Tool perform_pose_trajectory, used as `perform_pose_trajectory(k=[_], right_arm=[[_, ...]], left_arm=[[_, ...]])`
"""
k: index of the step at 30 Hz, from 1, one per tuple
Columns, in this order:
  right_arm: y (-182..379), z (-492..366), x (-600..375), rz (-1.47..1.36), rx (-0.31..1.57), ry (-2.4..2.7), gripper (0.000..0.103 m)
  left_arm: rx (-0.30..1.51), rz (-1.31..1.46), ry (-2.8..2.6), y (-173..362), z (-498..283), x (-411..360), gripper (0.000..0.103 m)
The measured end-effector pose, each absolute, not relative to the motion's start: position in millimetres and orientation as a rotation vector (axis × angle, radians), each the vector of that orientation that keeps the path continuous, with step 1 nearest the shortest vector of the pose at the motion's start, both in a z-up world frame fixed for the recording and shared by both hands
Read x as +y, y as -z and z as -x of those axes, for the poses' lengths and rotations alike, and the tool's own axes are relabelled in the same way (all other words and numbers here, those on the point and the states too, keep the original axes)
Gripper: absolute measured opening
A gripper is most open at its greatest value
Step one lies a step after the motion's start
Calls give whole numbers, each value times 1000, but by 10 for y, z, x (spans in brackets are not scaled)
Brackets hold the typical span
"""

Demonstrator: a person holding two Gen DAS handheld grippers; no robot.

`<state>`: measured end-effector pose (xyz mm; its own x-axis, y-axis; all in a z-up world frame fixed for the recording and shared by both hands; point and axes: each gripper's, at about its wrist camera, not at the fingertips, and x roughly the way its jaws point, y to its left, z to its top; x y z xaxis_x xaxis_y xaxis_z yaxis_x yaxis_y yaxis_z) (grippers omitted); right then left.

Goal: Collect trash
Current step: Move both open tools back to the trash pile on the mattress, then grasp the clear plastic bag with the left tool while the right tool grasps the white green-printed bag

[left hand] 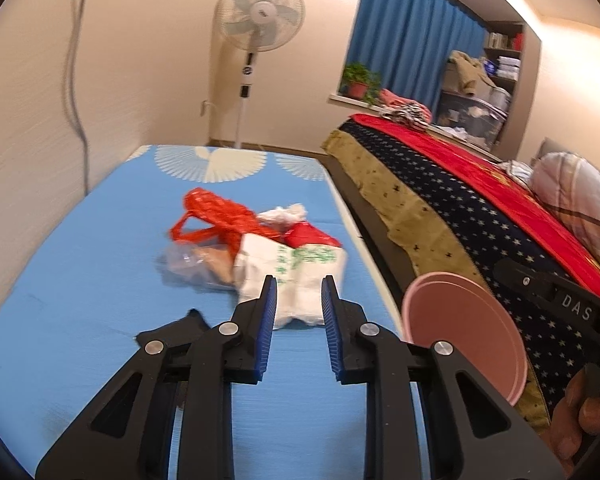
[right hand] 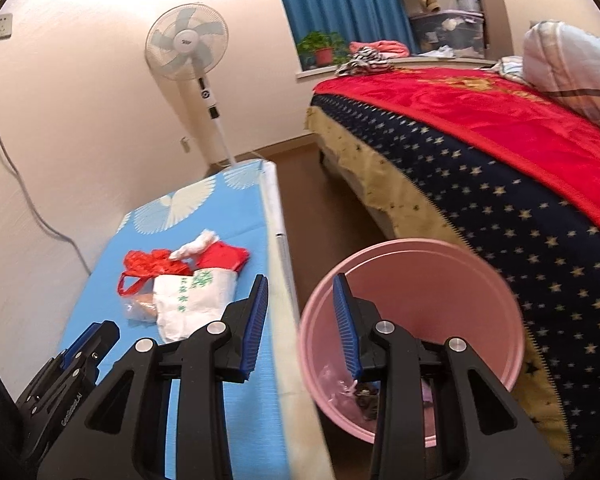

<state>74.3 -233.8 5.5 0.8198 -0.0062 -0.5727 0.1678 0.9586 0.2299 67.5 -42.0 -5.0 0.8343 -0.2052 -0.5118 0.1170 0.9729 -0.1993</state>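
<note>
A heap of trash lies on the blue mattress (left hand: 80,280): a white bag with green print (left hand: 296,276), a red plastic bag (left hand: 216,216), a clear wrapper (left hand: 192,264), crumpled white tissue (left hand: 284,212) and a red packet (left hand: 312,236). My left gripper (left hand: 299,288) is open and empty, its tips just over the near end of the white bag. My right gripper (right hand: 302,284) is open and empty, held above the gap between the mattress edge and a pink bin (right hand: 412,320). The bin holds some scraps at its bottom. The heap also shows in the right wrist view (right hand: 188,284).
A bed with a starred navy cover and red blanket (right hand: 480,140) stands right of the bin. A standing fan (left hand: 258,20) is against the far wall. A cable (left hand: 74,80) hangs down the left wall. Brown floor (right hand: 320,208) runs between mattress and bed.
</note>
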Motion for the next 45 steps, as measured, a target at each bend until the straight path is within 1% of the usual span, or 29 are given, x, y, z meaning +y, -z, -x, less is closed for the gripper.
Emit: perform_pose_trajectory(k=[6,15,21,23,25,27,28,29,32,34,36,39,41,43,44,45], right_arm=[[86,-937,-2172,-284,628,22,34],[345,-1249,-1955,-293,679,-57,34],[519,-1521,-1793,-324,727,-109,37],[569,-1611,-1741,-333,738,-125,39],[627,-1690,-1702,-341,753,-136,46],[685,-1771,-1675,-349,769,-144,48],[716,-1805,-1670,-357,778,-151,49],[750,-1848,-1654,-364,789,-161,49],[805,-1917,-1615,-362,809,-167,49],[850,-1950,-1596,-361,822,-169,49],[876,-1971,-1575,-360,829,-178,51],[884,-1990,-1535,-350,829,-191,48],[881,-1998,-1512,-344,828,-197,43],[872,-1992,-1484,-326,823,-200,35],[866,-1989,-1471,-319,820,-203,33],[855,-1981,-1459,-311,816,-205,31]], left_arm=[[580,211,103,162,-803,-225,23],[611,210,56,324,-1022,-146,23],[632,224,5,424,-1208,-20,23],[636,231,-8,441,-1261,26,23],[640,241,-28,453,-1333,95,23],[647,248,-47,472,-1414,168,25],[653,254,-51,487,-1449,203,28],[662,267,-54,505,-1481,239,35],[685,318,-61,568,-1579,356,47],[697,337,-58,598,-1643,394,52],[695,354,-44,602,-1684,409,52],[705,358,4,614,-1751,367,53],[719,351,24,631,-1786,331,53],[731,358,30,655,-1811,320,52],[736,367,34,671,-1814,330,50],[737,373,36,674,-1810,336,46]])
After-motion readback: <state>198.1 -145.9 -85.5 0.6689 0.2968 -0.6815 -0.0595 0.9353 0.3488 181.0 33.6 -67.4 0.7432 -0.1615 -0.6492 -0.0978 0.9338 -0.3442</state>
